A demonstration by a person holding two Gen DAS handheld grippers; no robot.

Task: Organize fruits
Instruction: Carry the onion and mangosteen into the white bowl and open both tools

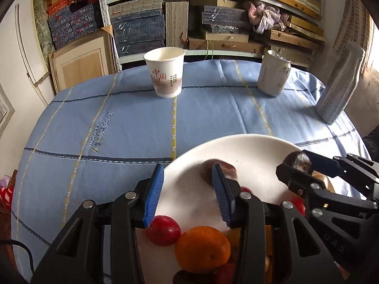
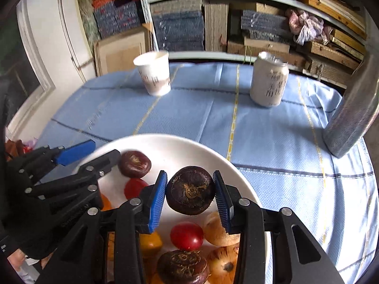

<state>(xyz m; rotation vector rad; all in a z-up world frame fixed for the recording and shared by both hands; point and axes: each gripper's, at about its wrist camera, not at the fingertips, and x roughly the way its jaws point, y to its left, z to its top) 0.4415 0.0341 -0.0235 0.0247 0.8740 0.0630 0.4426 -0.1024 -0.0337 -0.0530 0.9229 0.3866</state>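
Observation:
A white plate (image 2: 189, 145) lies on the blue cloth and holds several fruits. My right gripper (image 2: 190, 195) is shut on a dark brown round fruit (image 2: 190, 190) and holds it above the plate; it also shows in the left wrist view (image 1: 297, 162). Under it lie a red fruit (image 2: 187, 235), tan fruits (image 2: 216, 230) and another dark fruit (image 2: 183, 267). A further dark fruit (image 2: 134, 164) lies at the plate's far left. My left gripper (image 1: 188, 193) is open and empty over the plate's left part, above a red fruit (image 1: 163, 230) and an orange (image 1: 202, 249).
A paper cup (image 1: 165, 72) and a white can (image 1: 273, 75) stand at the far side of the table. A tall silver bottle (image 1: 340, 85) stands at the right. Shelves with boxes (image 1: 139, 30) lie behind the table.

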